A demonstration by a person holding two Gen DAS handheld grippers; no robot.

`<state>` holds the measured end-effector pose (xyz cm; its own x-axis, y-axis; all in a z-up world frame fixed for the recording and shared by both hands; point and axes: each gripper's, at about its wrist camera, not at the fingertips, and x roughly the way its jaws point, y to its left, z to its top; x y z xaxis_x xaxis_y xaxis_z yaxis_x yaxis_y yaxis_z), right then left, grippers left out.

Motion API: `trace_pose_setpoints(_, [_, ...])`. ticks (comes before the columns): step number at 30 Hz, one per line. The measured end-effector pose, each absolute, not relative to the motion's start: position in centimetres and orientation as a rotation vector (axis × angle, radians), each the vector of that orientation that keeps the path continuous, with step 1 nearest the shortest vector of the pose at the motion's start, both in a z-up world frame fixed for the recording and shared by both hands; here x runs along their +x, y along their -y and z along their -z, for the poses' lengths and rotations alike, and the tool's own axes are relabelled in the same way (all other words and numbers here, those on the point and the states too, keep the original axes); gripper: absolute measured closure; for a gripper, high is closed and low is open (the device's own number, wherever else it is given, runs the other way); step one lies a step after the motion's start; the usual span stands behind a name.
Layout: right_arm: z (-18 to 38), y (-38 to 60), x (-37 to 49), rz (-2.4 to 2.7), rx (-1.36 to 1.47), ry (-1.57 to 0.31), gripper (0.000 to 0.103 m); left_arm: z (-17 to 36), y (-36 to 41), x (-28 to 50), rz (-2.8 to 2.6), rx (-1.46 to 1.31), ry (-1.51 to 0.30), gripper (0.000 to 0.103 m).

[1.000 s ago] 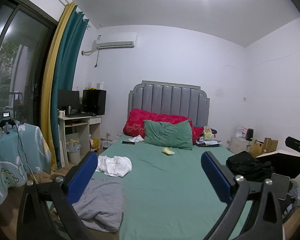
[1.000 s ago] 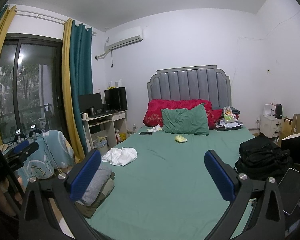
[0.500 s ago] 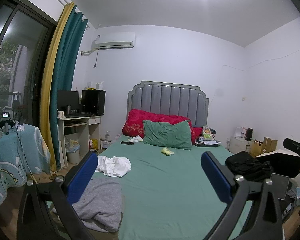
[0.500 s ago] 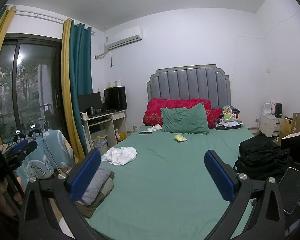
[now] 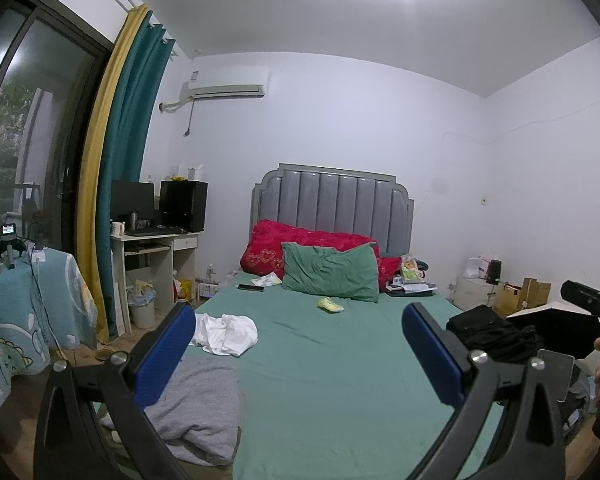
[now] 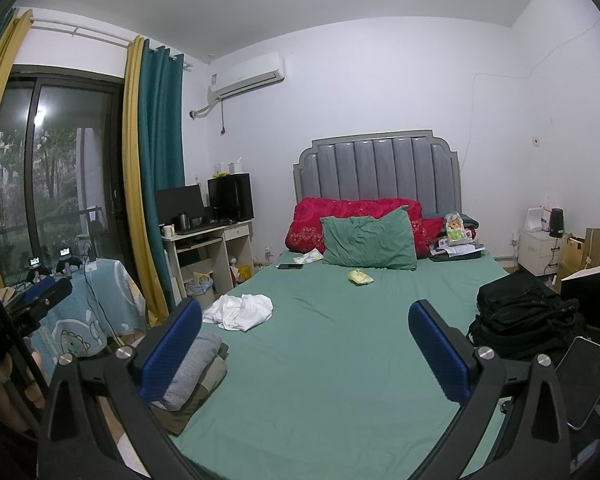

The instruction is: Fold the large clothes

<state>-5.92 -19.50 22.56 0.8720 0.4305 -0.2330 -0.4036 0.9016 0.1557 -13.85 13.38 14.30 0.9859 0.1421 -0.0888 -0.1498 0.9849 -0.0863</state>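
I hold both tools up at the foot of the wide bed with the green sheet [image 6: 320, 360]. My left gripper [image 5: 300, 354] has its blue-padded fingers [image 5: 162, 354] spread wide with nothing between them, and my right gripper [image 6: 306, 350] is spread just as wide and also empty. The crumpled white garment [image 6: 240, 311] lies on the sheet near the bed's left edge, well apart from both tools. A folded grey garment [image 5: 198, 408] sits at the bed's near left corner, stacked on an olive piece in the right view. A black backpack [image 6: 528, 320] rests on the bed's right side, and a green pillow [image 6: 370, 243] leans against red cushions [image 6: 356, 212] by the grey padded headboard [image 6: 380, 168].
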Motion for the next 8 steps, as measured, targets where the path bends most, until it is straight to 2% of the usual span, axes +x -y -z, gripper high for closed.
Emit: trace_pose_setpoints(8, [-22.67,19.34,-5.81,-0.436,0.104,-0.271,0.000,-14.37,-13.18,-13.60,-0.144,-0.086,-0.084,0.000])
